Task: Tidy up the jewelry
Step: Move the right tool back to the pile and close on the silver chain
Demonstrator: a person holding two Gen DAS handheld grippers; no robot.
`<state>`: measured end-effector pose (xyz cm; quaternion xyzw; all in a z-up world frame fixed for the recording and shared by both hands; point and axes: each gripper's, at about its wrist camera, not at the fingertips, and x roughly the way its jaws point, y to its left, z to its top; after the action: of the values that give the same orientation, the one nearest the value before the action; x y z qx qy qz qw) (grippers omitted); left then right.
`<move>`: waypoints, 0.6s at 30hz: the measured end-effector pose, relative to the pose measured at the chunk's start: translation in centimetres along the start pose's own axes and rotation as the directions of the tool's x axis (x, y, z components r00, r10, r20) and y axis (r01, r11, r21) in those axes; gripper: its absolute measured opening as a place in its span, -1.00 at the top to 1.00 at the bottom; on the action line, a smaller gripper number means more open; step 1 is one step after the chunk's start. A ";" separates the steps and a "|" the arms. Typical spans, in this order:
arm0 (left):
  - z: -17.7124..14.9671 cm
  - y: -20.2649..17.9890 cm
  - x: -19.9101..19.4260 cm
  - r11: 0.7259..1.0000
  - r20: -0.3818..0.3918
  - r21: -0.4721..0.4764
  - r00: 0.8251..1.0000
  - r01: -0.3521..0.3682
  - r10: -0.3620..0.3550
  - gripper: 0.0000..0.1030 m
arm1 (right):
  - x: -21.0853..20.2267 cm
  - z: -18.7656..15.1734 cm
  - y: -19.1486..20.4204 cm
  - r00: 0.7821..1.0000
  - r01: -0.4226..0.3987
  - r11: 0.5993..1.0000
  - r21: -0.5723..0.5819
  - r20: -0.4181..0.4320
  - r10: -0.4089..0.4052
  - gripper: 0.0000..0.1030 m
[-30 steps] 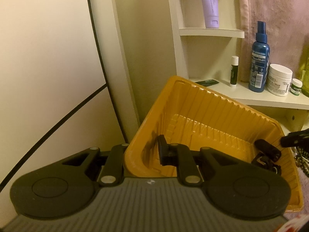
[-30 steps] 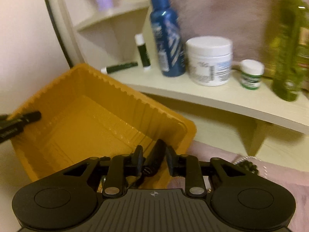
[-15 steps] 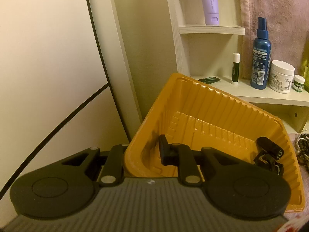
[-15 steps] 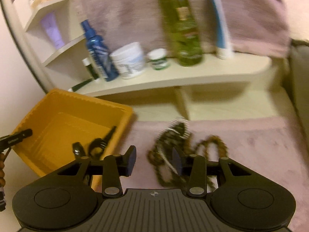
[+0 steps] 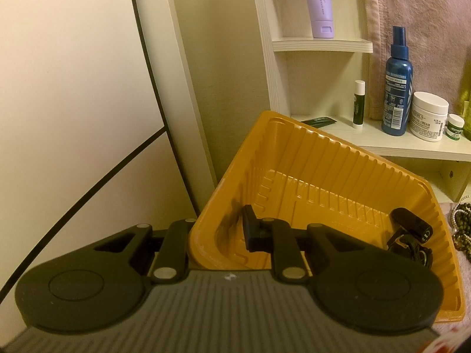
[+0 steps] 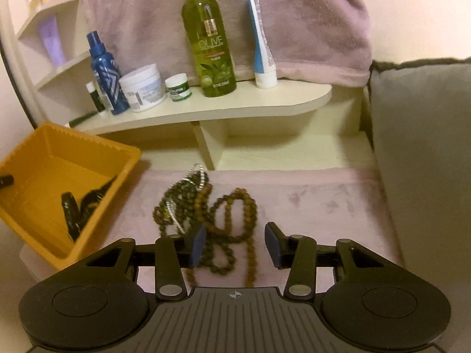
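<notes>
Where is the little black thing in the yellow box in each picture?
Left wrist view: the black item lies in the yellow tray's near right corner, at the picture's right side.
Right wrist view: the same black item lies in the tray at the picture's left, near the wall closest to the beads.
Shared landmark: the blue spray bottle on the shelf behind the tray.

A curved cream shelf (image 6: 265, 100) is being occupied by a blue spray bottle (image 6: 106, 73), a white cream jar (image 6: 143, 87), a small green-labelled pot (image 6: 177, 87), a green olive bottle (image 6: 210, 38) and an upturned white tube (image 6: 262, 41). A mauve towel (image 6: 309, 17) is being draped behind them, while a grey cushion (image 6: 424, 147) is being propped at the right.
</notes>
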<state>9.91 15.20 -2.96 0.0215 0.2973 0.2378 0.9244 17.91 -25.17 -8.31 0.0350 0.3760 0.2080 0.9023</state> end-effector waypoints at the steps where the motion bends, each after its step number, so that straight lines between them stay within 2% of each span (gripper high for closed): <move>1: 0.0 0.0 0.0 1.000 0.000 0.001 1.000 0.000 0.000 0.66 | 0.0 0.0 -0.1 1.000 -0.001 1.000 -0.005 -0.007 0.001 0.13; 6: 0.0 0.0 0.0 1.000 0.000 0.002 1.000 0.002 -0.002 0.66 | 1.3 0.7 -0.2 0.997 -0.052 0.998 0.020 -0.058 0.053 0.13; 14: 0.0 0.0 0.3 1.000 -0.007 -0.001 1.000 0.005 -0.005 0.66 | 4.2 2.7 0.6 0.993 -0.109 0.994 -0.006 -0.037 0.109 0.15; 18: 0.0 -0.1 0.4 1.000 -0.010 -0.001 1.000 0.004 -0.004 0.66 | 6.1 3.8 0.7 0.991 -0.132 0.991 -0.009 -0.028 0.131 0.23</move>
<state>10.20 15.33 -3.22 0.0193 0.3018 0.2363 0.9234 24.20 -21.70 -9.50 0.0519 0.3839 0.2695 0.8817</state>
